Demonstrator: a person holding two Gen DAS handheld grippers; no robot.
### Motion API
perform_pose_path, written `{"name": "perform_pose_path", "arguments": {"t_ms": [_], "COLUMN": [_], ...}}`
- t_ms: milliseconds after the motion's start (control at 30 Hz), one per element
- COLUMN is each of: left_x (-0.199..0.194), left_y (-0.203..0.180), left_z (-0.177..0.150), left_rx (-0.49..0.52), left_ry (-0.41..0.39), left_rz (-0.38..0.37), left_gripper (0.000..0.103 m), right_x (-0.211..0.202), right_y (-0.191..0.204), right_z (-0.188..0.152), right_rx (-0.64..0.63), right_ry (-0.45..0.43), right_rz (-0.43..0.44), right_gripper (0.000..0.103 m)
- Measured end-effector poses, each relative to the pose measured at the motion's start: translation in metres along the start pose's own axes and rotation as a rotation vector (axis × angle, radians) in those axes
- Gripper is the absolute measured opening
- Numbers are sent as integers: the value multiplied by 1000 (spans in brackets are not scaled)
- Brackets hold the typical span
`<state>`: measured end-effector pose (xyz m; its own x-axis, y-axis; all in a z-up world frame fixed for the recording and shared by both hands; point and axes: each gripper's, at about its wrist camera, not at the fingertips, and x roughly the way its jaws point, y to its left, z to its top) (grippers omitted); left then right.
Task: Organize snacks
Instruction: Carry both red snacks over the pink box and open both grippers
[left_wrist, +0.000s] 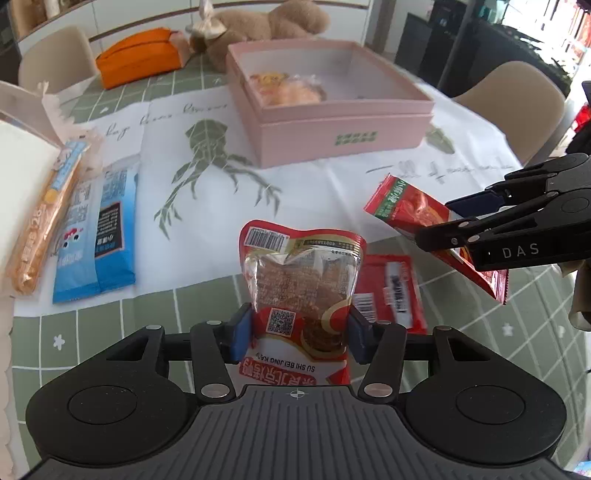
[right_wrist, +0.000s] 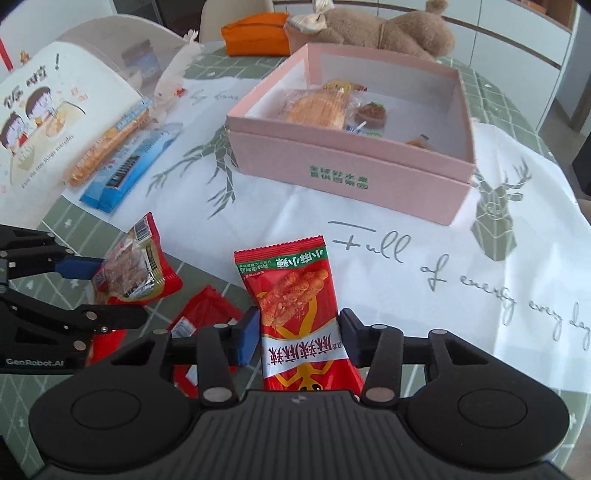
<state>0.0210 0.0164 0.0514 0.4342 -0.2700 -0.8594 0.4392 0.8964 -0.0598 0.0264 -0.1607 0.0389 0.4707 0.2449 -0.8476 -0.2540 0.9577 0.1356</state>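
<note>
Packets were in both claws. My left claw (left_wrist: 299, 332) pinched a red pouch with a clear window (left_wrist: 301, 280) by its lower half, pads pressed on both side edges, held up in front of the pink box (left_wrist: 340, 125). My right claw (right_wrist: 297, 332) pinched a flat red snack packet (right_wrist: 295, 295) the same way, also short of the box. I judged both light, soft and crinkly, with slick film that could slide or buckle under pressure; gripping across the lower body, not the sealed fringe, seemed safest. 1 more red packet (left_wrist: 395, 291) lay on the surface nearer me than the box.
</note>
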Motion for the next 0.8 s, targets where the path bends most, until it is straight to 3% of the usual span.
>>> {"name": "perform_pose_path", "arguments": {"t_ms": [133,233,400,500,567,667,733,800], "left_x": [-17,-35,-65,-68,-53,12,49,57], "left_y": [-3,3,19,23,26,27,33,43], "left_z": [12,50,144,194,219,234,230,218], "left_rx": [-15,-22,-75,-74,-73,-81,-115,-163], "left_ry": [-36,-90,-215,-250,-260,-186,-115,-107], "left_rz": [-55,-108,-205,-253,-266,-217,-226,-270], "left_gripper": [56,56,59,69,75,66,62,62], "right_x": [-20,-40,-92,-116,-123,-109,-74,-45], "right_y": [-2,-8,-26,-38,-44,-62,-79,-89], "right_z": [-3,4,59,112,144,183,202,207], "right_rx": [17,59,102,127,149,226,288,346], "right_ry": [-32,-63,-184,-247,-275,-284,-213,-150], "right_rz": [-1,28,20,-22,-52,-60,-27,-49], "right_gripper": [46,46,46,46,46,59,62,61]}}
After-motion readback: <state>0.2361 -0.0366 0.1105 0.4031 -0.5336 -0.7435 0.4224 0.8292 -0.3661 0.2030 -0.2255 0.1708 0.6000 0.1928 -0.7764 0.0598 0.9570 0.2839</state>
